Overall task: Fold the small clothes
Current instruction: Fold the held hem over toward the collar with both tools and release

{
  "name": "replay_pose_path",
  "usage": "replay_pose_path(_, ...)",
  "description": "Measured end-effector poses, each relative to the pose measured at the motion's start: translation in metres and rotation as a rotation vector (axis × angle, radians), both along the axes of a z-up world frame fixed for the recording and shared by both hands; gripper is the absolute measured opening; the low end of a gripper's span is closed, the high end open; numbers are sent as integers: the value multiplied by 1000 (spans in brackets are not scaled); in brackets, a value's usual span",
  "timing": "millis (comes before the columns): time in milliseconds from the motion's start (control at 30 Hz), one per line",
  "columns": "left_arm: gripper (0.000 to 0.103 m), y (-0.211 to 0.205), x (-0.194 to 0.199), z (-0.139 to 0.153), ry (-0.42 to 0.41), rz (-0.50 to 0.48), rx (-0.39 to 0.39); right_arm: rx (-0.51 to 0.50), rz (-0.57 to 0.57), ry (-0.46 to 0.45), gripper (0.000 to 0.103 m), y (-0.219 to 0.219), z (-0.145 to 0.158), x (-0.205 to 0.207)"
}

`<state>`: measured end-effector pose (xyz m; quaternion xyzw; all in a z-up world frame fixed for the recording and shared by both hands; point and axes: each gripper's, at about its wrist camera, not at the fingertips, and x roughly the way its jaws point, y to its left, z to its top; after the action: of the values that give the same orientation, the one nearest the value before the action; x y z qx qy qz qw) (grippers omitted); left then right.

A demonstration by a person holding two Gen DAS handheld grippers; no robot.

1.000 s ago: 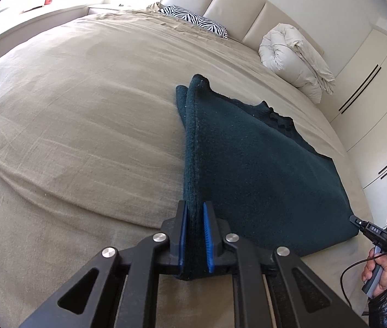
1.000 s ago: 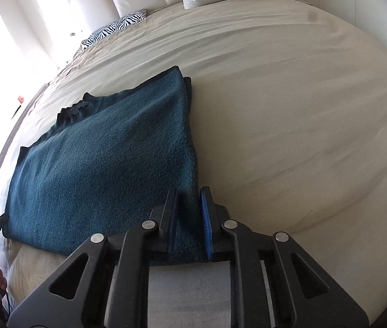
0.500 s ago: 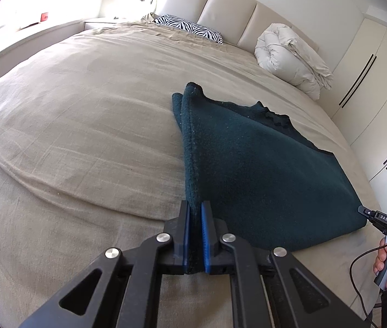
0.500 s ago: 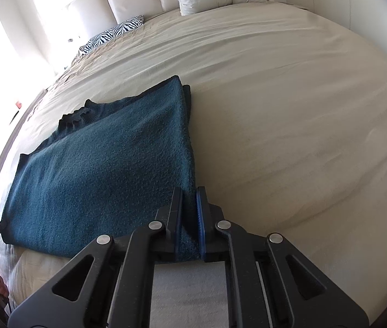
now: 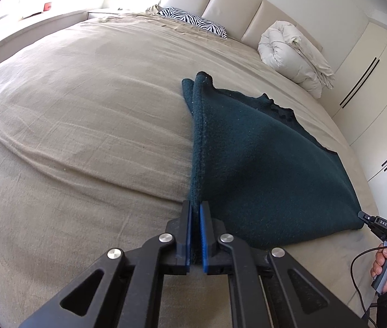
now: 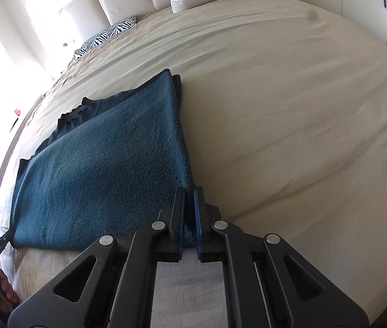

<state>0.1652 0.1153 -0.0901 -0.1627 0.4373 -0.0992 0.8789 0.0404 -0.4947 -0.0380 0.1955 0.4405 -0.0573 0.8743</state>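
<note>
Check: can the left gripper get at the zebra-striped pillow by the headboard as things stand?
Probably not: the left gripper is shut on the dark teal knitted garment, and the zebra-striped pillow lies far across the bed.

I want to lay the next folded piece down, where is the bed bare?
Bare beige bedsheet runs wide on both outer sides of the dark teal knitted garment. The far end is crowded: zebra-striped pillow and rolled white duvet at the headboard.

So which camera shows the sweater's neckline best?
The left wrist view: the sweater shows its ribbed neckline sharply against the bed. The right wrist view shows it too, but smaller, nearer the picture's edge and close to window glare.
</note>
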Motion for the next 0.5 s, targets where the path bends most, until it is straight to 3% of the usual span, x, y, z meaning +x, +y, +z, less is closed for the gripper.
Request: replay_pose_path(500,7,4,-10,-5,15,0,-16,46,-2,9,5,-4,-15,1)
